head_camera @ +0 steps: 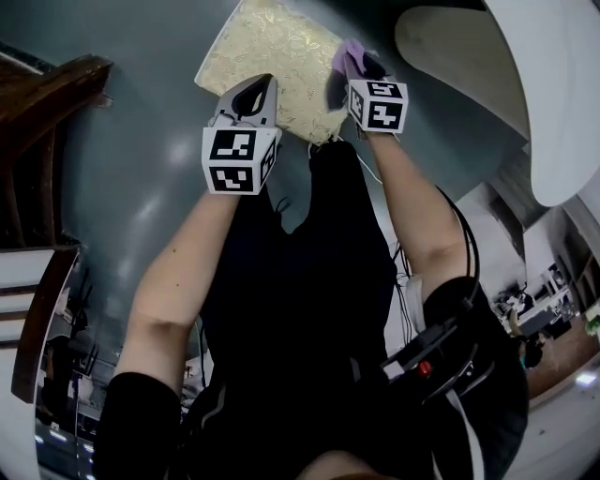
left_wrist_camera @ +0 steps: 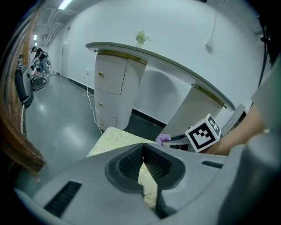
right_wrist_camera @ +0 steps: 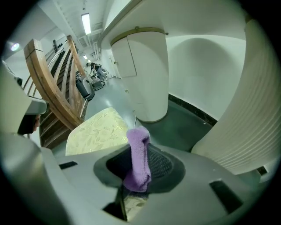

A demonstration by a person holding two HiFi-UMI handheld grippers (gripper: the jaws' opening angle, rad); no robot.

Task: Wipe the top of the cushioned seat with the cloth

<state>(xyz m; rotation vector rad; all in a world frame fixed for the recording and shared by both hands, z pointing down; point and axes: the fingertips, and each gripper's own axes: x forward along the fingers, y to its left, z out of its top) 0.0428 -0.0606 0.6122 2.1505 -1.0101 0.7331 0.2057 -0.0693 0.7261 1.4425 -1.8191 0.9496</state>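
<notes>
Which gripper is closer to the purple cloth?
Right. The right gripper is shut on the cloth above the cushioned seat's near right corner. The left gripper, shut and empty, is beside it over the seat's near edge, apart from the cloth.

Left tongs [left_wrist_camera: 142, 146] together — cushioned seat [left_wrist_camera: 113, 139] beyond

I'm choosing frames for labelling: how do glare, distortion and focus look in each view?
Head view: heavy fisheye bending, pale sheen patches on the floor. Left gripper view: ceiling light glares top left, left tongs soft up close. Right gripper view: cloth slightly soft near the lens, cushion sharper.
</notes>
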